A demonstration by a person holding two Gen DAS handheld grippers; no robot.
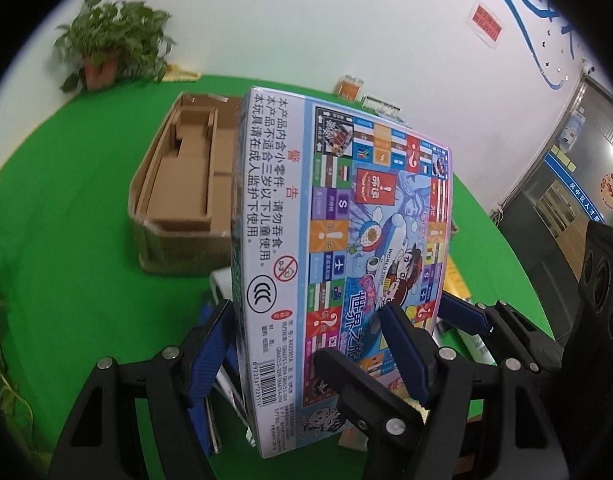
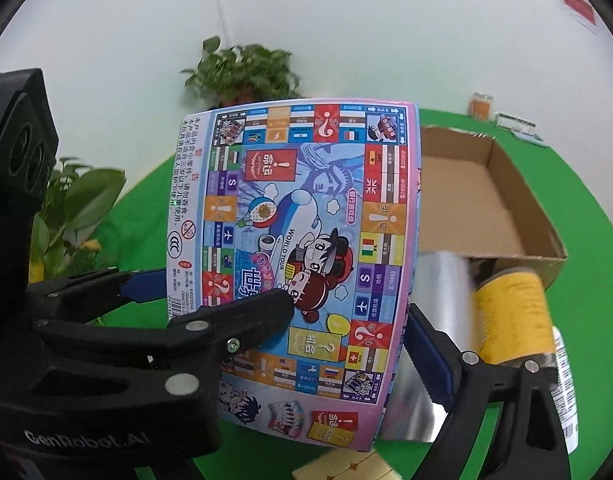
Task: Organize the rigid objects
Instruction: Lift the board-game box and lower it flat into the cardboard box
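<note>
A colourful board game box stands tilted on edge above the green table. My left gripper is shut on its lower part, one blue pad on each broad face. The box fills the right wrist view too. My right gripper spans the box: its right pad lies at the box's right edge, and its left finger crosses in front of the printed face. Whether the right gripper presses the box I cannot tell. An open cardboard box lies behind, also in the right wrist view.
A silver foil-like pack and a yellow can lie in front of the cardboard box. A potted plant stands at the back by the wall. Small items sit at the table's far edge. Pale yellow blocks lie near me.
</note>
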